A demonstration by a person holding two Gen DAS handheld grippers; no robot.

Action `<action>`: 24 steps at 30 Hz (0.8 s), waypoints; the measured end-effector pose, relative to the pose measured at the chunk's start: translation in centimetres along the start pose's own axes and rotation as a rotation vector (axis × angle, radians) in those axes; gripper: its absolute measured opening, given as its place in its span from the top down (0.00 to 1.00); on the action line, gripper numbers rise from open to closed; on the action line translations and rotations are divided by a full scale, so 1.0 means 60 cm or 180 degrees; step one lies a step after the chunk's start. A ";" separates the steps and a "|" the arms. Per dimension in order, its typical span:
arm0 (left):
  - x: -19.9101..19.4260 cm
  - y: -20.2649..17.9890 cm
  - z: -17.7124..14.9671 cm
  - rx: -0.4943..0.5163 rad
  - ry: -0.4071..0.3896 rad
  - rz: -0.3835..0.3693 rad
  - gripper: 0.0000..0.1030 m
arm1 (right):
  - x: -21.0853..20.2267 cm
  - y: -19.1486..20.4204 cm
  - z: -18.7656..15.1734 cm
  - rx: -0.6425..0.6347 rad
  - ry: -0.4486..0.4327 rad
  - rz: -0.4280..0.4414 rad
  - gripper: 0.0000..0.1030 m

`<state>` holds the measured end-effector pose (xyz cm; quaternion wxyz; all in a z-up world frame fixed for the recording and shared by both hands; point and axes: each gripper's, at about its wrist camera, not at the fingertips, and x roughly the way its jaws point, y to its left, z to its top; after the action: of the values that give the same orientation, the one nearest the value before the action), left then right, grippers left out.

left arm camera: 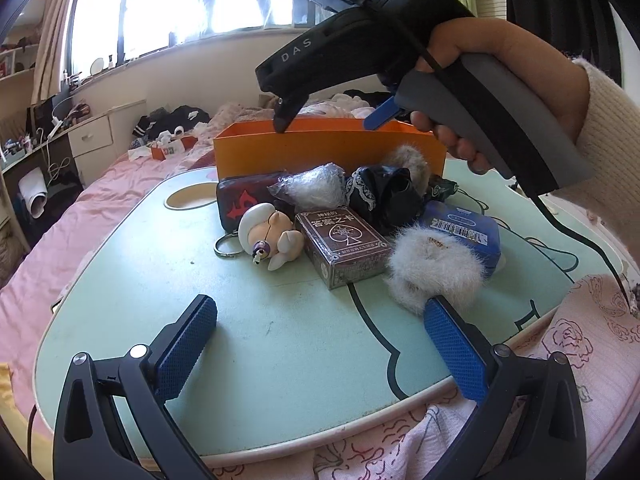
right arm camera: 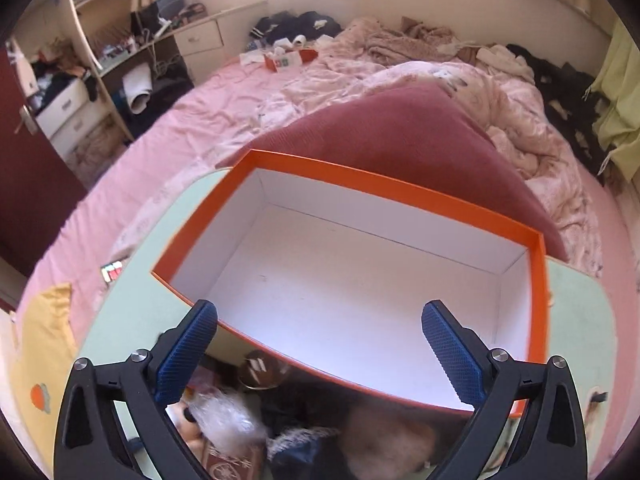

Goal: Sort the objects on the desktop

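Clutter (left arm camera: 344, 220) seen only by left tool (left arm camera: 320, 344), orange box (right arm camera: 400, 192) interior only by right tool (right arm camera: 320, 344), both gaping, unladen.

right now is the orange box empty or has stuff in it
Empty: the right wrist view shows only the orange box's bare white floor.

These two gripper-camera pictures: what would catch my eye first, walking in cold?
Probably the orange box, open and white inside with nothing in it, at the far side of the pale green table set on a pink bed. In front of it sits a heap of small things: a brown card box, a little doll keychain, a fluffy white scrunchie. The right gripper, in a person's hand, hangs open over the box.
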<state>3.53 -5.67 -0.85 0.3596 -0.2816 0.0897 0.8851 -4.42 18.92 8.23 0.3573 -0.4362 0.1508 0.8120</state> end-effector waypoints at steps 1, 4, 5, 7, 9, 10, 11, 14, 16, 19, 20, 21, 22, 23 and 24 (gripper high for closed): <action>0.000 0.000 0.000 0.0002 -0.0004 -0.0001 0.00 | 0.001 -0.001 0.001 0.0012 0.0008 0.0007 0.01; 0.000 0.000 0.000 0.0001 -0.0013 -0.0008 0.00 | 0.001 -0.002 -0.001 0.0019 0.0007 0.0022 0.01; 0.000 0.000 0.000 0.0001 -0.0015 -0.0010 0.00 | 0.001 -0.004 -0.002 0.0032 0.0001 0.0030 0.01; 0.000 0.000 -0.001 0.0001 -0.0016 -0.0011 0.00 | 0.001 -0.003 -0.004 0.0043 -0.0008 0.0039 0.01; 0.000 0.000 -0.001 0.0002 -0.0015 -0.0012 0.00 | 0.001 -0.003 -0.005 0.0071 -0.0027 0.0062 0.01; -0.001 0.000 -0.001 0.0002 -0.0016 -0.0012 0.00 | 0.001 -0.004 -0.004 0.0079 -0.0034 0.0074 0.01; -0.001 0.000 -0.001 0.0004 -0.0016 -0.0013 0.00 | -0.002 -0.004 -0.006 0.0080 -0.0047 0.0101 0.02; -0.001 0.000 -0.001 0.0012 -0.0016 -0.0025 0.00 | -0.032 -0.008 -0.017 0.0114 -0.0263 0.0307 0.06; -0.001 0.000 -0.001 0.0013 -0.0017 -0.0027 0.00 | -0.065 -0.013 -0.030 0.0143 -0.0450 0.0440 0.06; -0.001 0.000 -0.001 0.0016 -0.0017 -0.0028 0.00 | -0.127 -0.024 -0.071 0.0052 -0.0679 0.0583 0.06; -0.001 0.000 -0.001 0.0016 -0.0018 -0.0029 0.00 | -0.141 -0.027 -0.083 0.0014 -0.0713 0.0597 0.06; -0.001 0.000 -0.001 0.0016 -0.0018 -0.0030 0.00 | -0.157 -0.034 -0.102 -0.0021 -0.0747 0.0606 0.06; -0.001 0.000 -0.001 0.0016 -0.0019 -0.0030 0.00 | -0.172 -0.044 -0.129 -0.0049 -0.0756 0.0615 0.06; -0.001 0.000 -0.001 0.0017 -0.0018 -0.0030 0.00 | -0.179 -0.049 -0.148 -0.0065 -0.0743 0.0623 0.06; -0.001 0.000 -0.001 0.0018 -0.0016 -0.0030 0.00 | -0.185 -0.059 -0.174 -0.0076 -0.0708 0.0620 0.06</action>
<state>3.60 -5.72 -0.87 0.3647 -0.2787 0.0900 0.8839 8.43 10.58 11.53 0.2861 -0.3311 0.1422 0.8879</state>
